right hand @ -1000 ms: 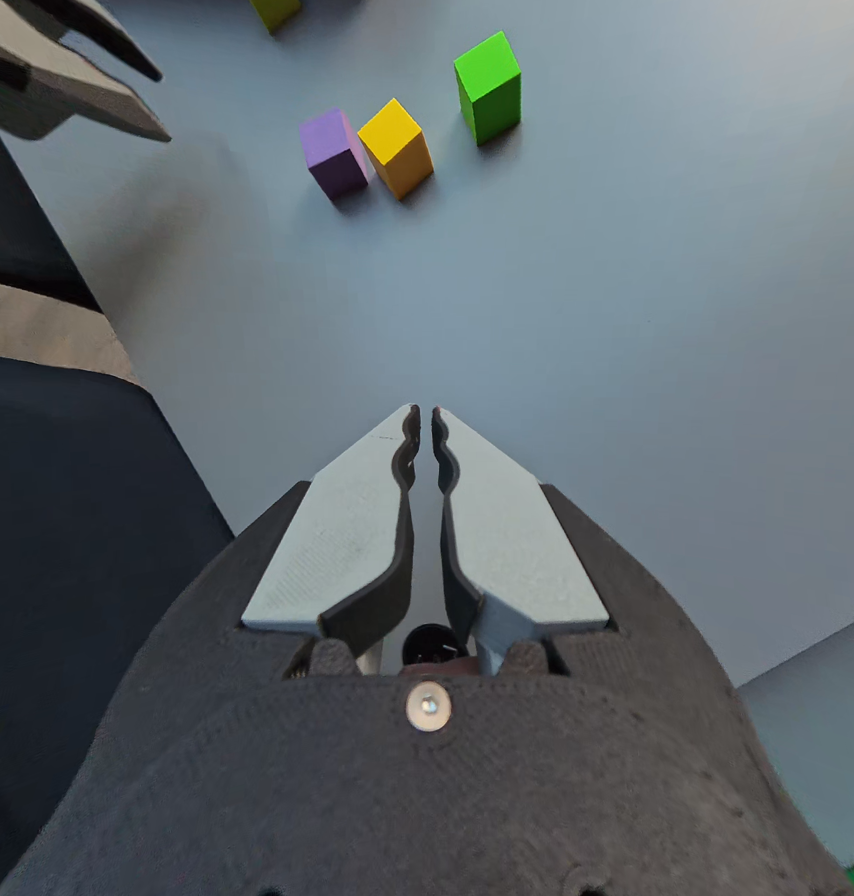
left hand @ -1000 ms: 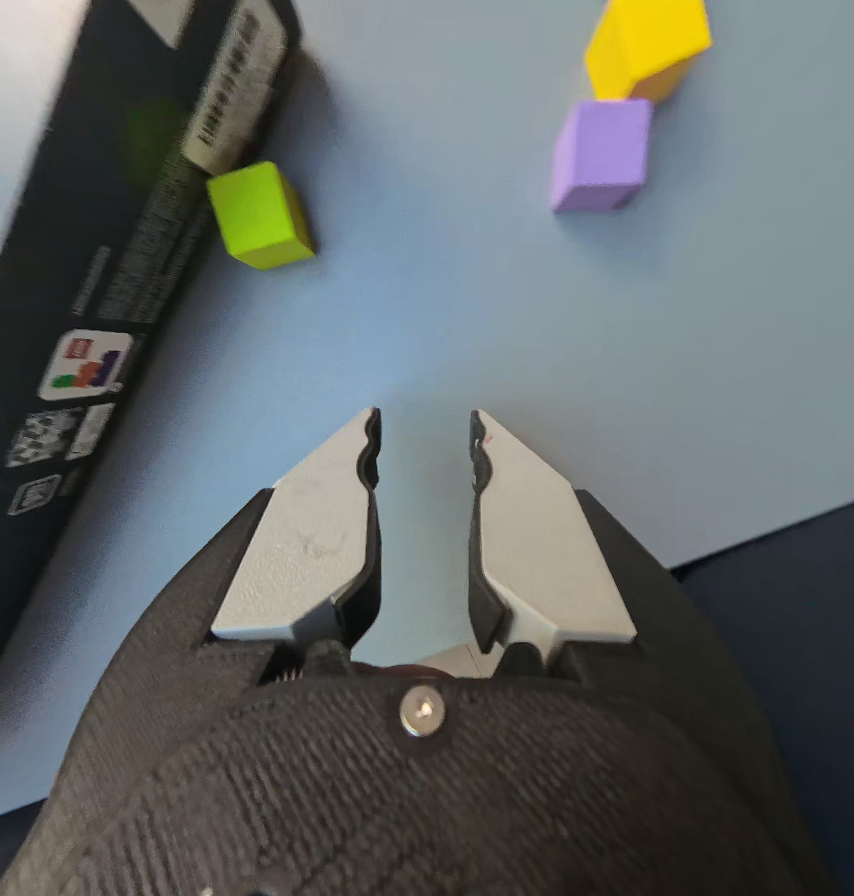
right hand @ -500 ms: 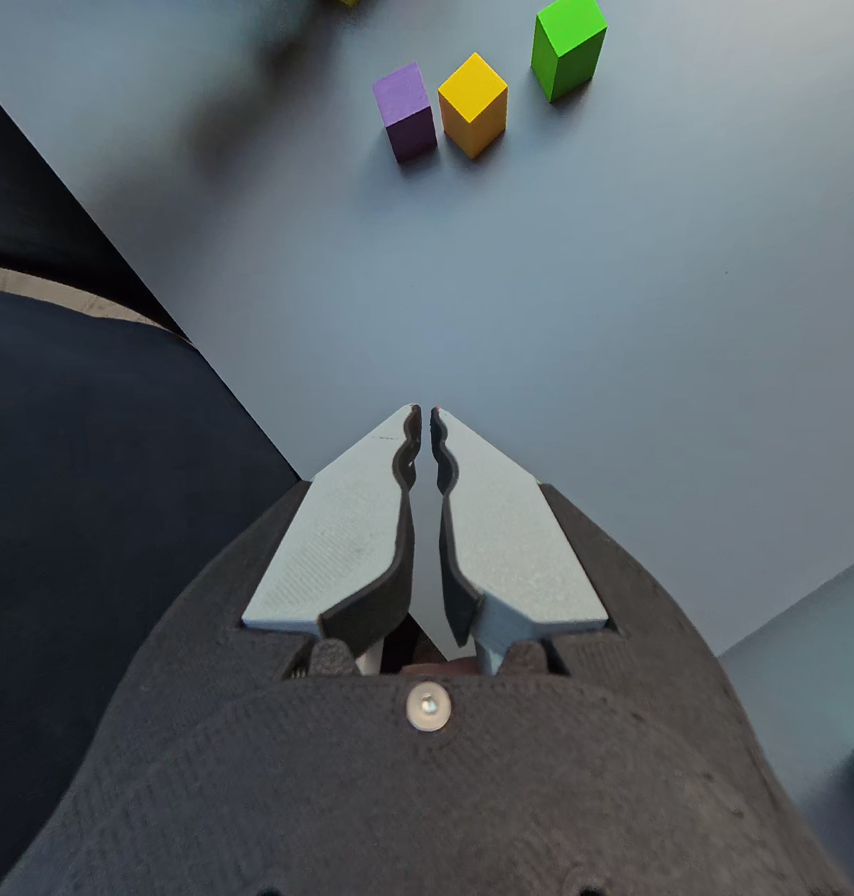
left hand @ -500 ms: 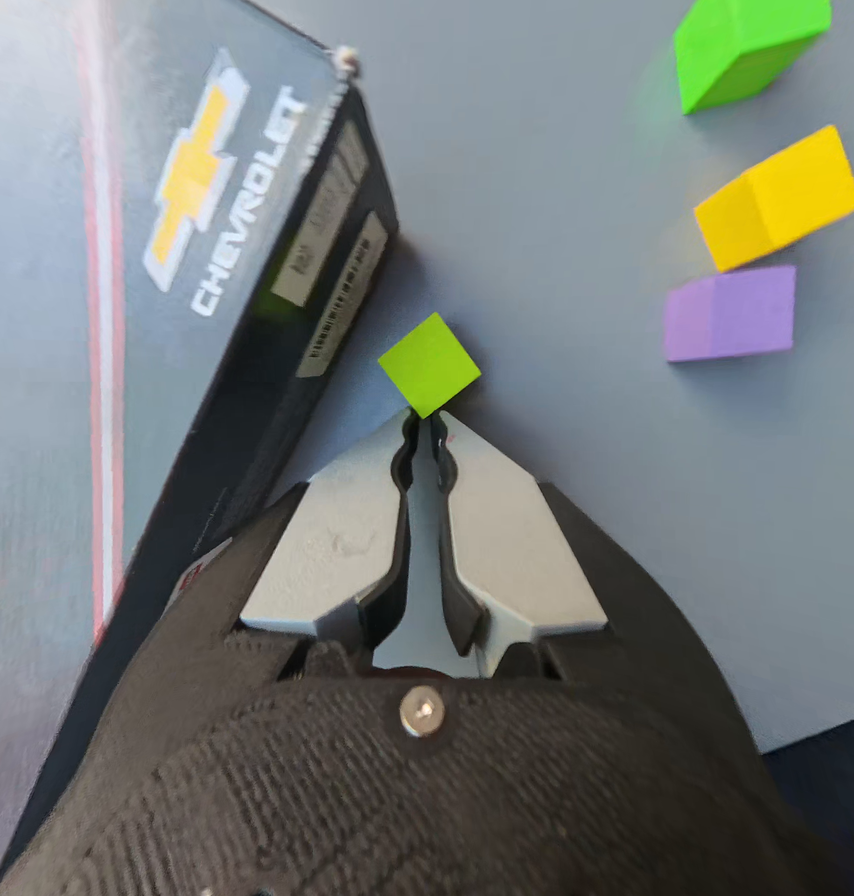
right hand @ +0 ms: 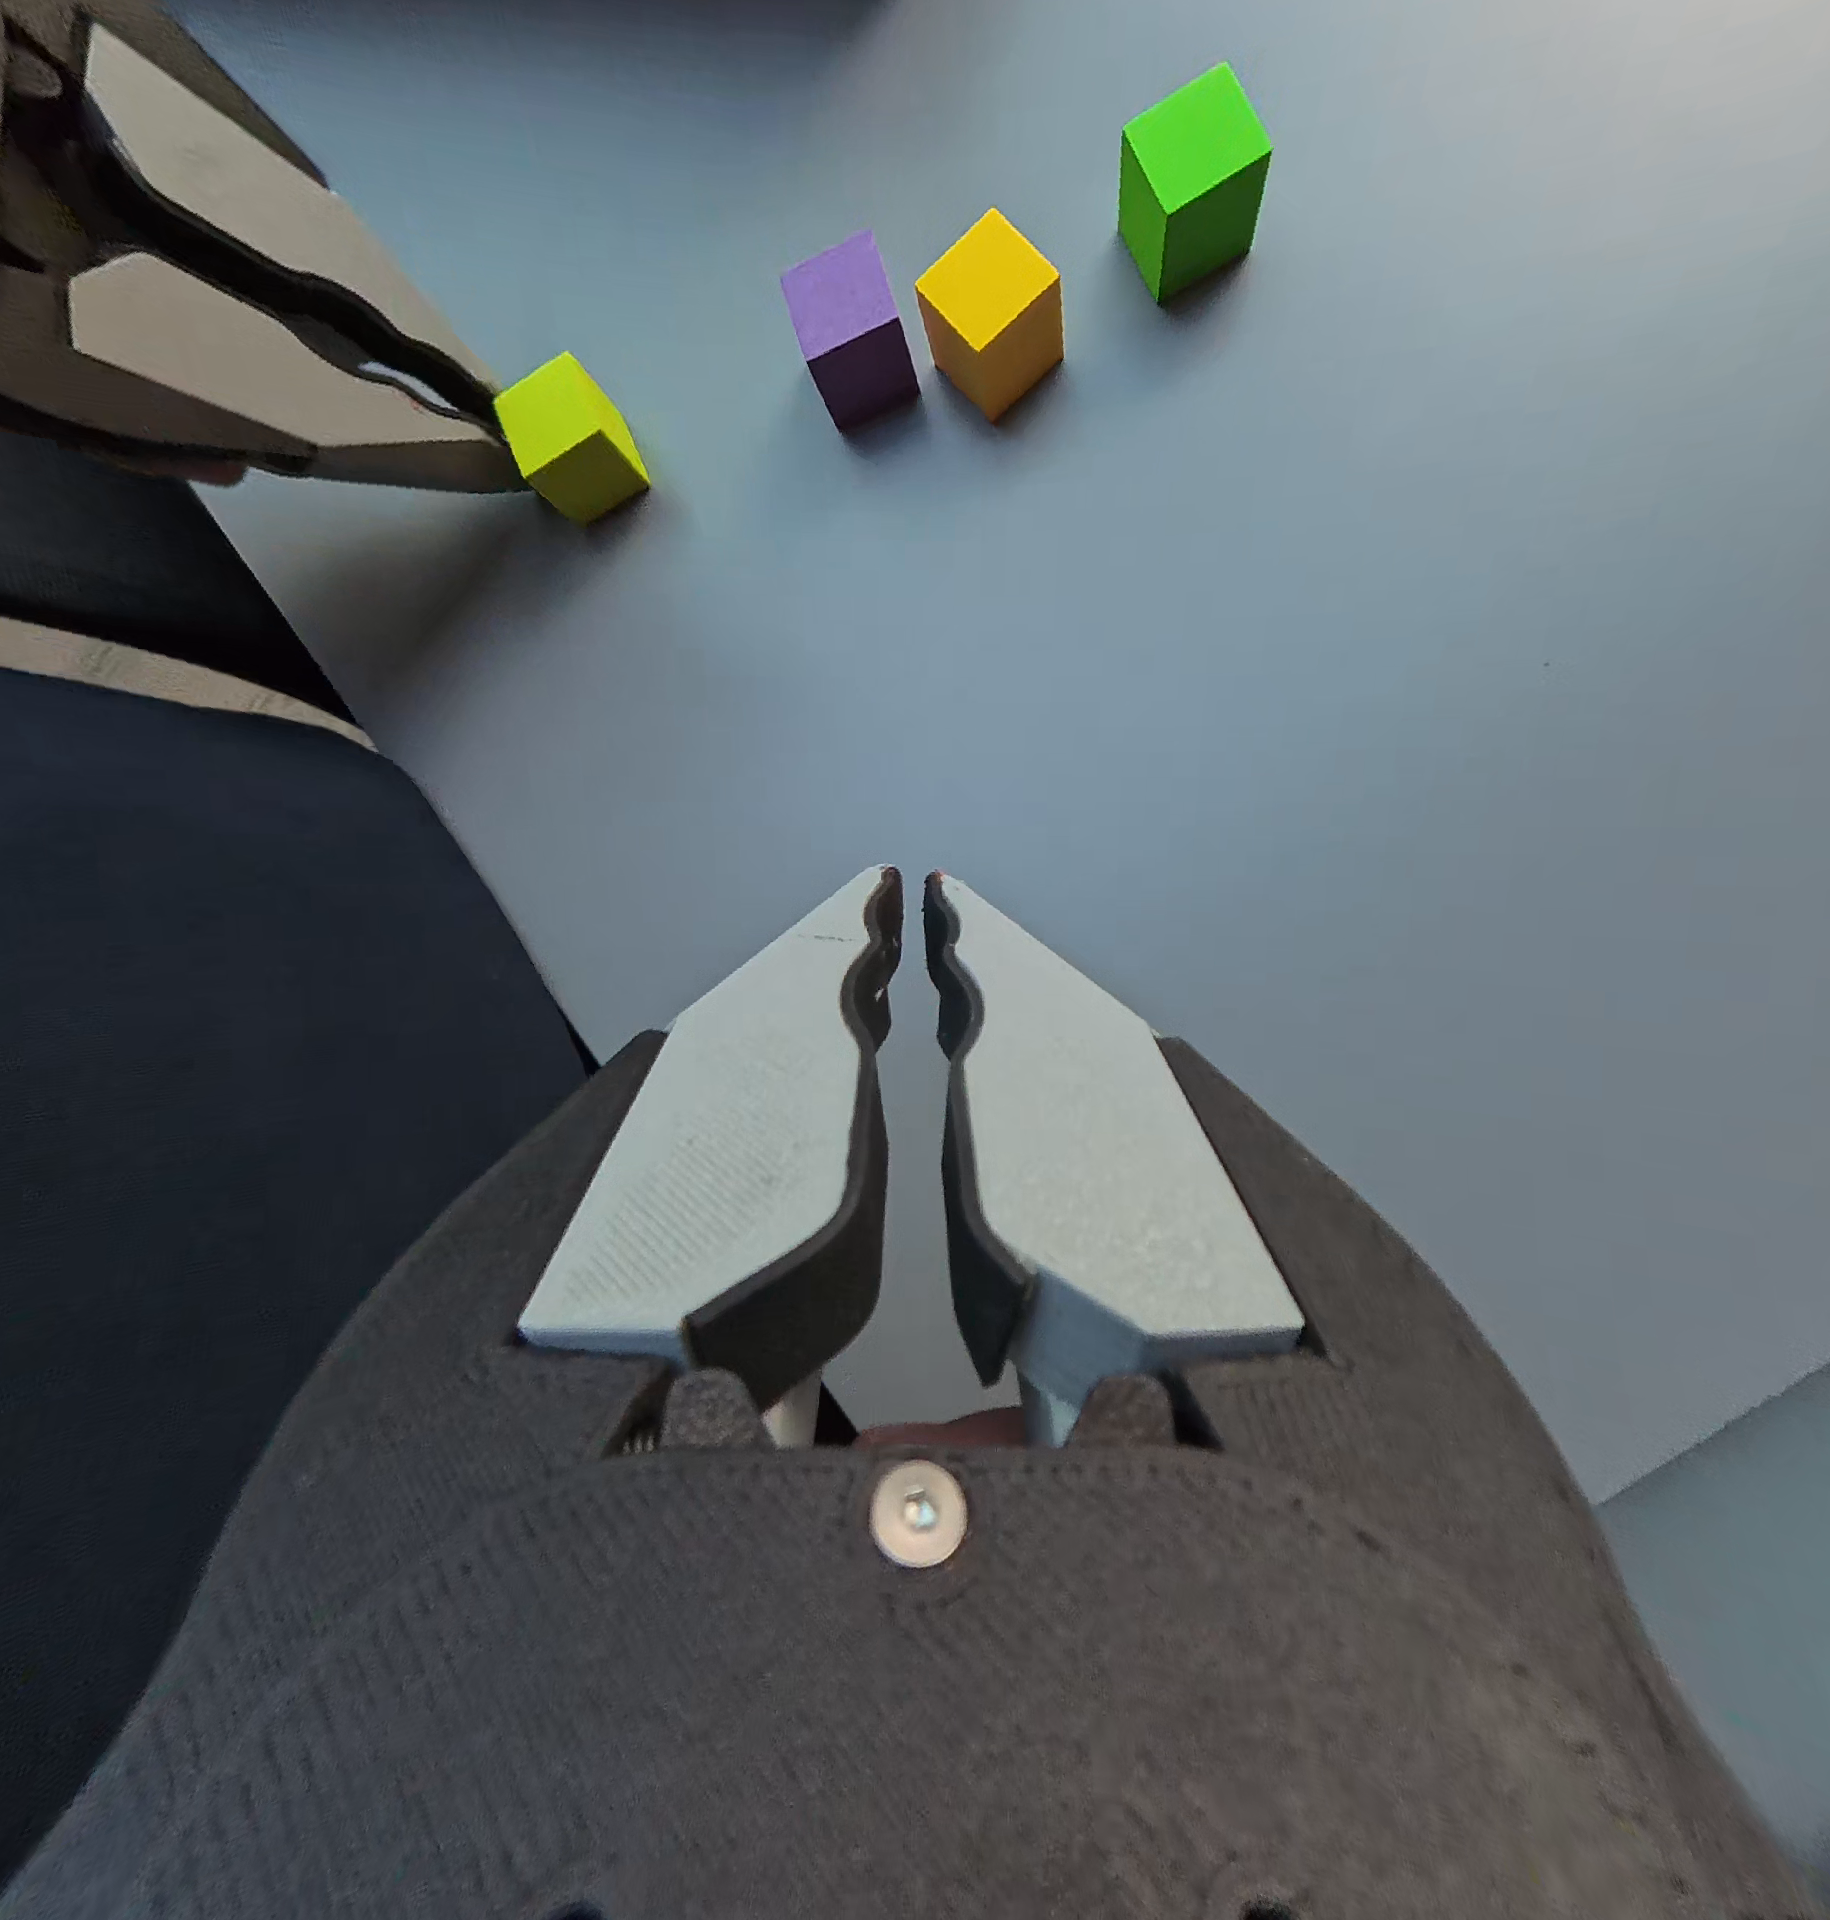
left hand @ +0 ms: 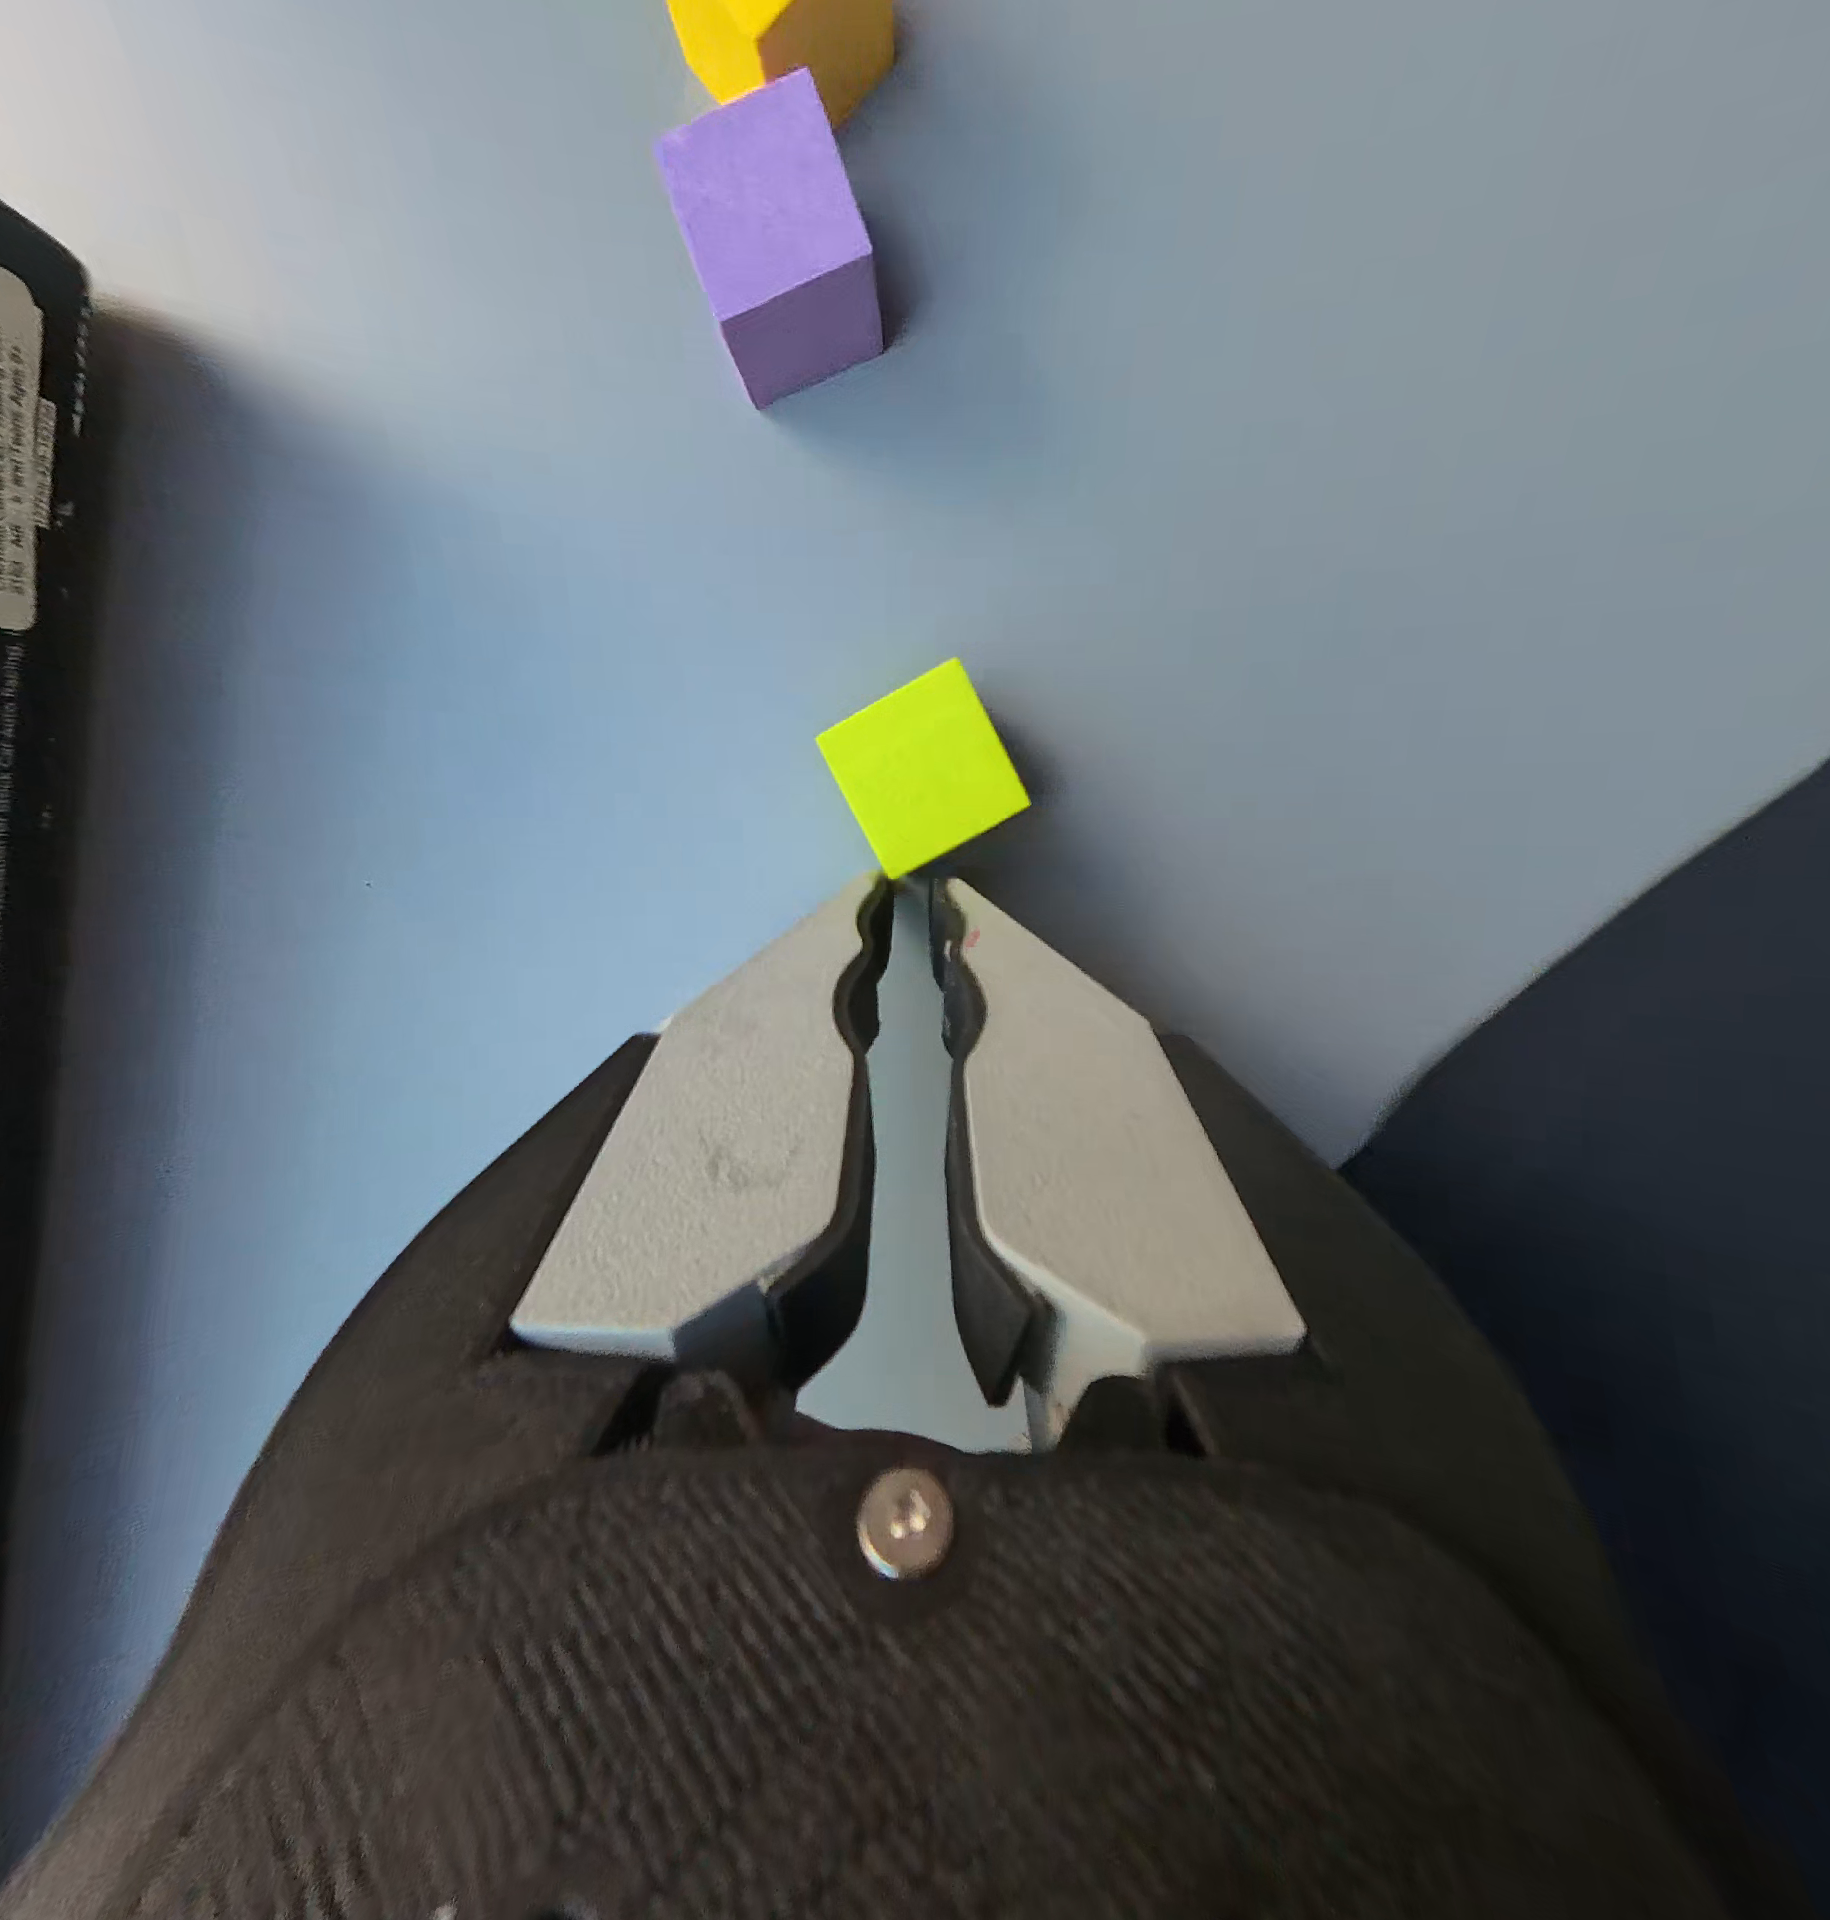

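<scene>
My left gripper (left hand: 911, 883) is shut with nothing between its pads. Its fingertips touch the near corner of a lime-green cube (left hand: 921, 769) that rests on the blue table (left hand: 1306, 520). The right wrist view shows the same: the left gripper (right hand: 495, 428) has its tips against the lime cube's (right hand: 573, 436) left side. My right gripper (right hand: 913, 878) is shut and empty above bare table, well short of the cubes.
A purple cube (left hand: 776, 229) and a yellow cube (left hand: 786, 42) stand beyond the lime one. The right wrist view shows the purple cube (right hand: 854, 327), the yellow cube (right hand: 994, 307) and a green block (right hand: 1191, 177). A black printed box (left hand: 7, 727) lies at the left. Dark blue fabric (right hand: 163, 1039) borders the table's near edge. Tip to tip, the grippers are about 20 centimeters apart.
My left gripper closed on air, then met the lime cube with its tips. The cube has moved away from the black box towards the purple cube. My right gripper stayed shut.
</scene>
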Demonstrator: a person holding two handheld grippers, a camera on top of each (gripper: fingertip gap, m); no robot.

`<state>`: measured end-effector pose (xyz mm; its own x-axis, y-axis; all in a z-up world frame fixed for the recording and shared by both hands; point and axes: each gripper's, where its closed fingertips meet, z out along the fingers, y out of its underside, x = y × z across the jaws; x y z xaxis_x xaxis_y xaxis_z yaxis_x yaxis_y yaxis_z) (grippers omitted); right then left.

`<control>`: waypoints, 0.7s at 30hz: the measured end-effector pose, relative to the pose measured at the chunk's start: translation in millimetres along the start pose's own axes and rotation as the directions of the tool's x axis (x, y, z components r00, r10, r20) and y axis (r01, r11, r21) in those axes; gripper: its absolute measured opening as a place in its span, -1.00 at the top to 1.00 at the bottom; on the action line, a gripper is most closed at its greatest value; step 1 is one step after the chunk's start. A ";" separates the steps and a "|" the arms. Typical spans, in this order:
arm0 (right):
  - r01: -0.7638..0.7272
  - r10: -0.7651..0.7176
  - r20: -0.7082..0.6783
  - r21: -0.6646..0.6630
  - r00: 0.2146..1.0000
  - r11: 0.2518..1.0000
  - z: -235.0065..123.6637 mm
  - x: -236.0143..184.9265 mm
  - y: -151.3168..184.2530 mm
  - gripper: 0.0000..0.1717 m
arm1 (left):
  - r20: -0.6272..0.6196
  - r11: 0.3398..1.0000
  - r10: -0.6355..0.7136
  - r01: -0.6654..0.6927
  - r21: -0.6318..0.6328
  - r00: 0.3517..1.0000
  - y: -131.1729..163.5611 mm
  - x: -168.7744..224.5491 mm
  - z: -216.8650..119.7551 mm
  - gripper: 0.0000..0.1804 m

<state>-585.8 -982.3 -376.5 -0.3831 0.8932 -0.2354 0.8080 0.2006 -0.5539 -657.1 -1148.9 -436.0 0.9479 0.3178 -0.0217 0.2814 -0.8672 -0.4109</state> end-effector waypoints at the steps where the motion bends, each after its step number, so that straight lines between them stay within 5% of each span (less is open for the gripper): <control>1: -0.003 0.003 0.008 0.000 1.000 1.000 2.0 0.3 -1.3 0.98 | 0.018 1.000 0.019 -0.019 0.011 1.000 1.0 1.4 -0.6 0.97; 21: -0.033 0.033 0.052 -0.006 0.998 0.999 13.6 -4.4 -2.3 0.95 | -0.034 0.999 -0.003 0.005 0.047 0.999 8.8 5.9 -4.5 1.00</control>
<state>-592.1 -992.2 -385.1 -0.3788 0.8772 -0.2950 0.8228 0.1733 -0.5412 -648.4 -1156.3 -435.6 0.9514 0.3078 0.0104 0.2788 -0.8465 -0.4535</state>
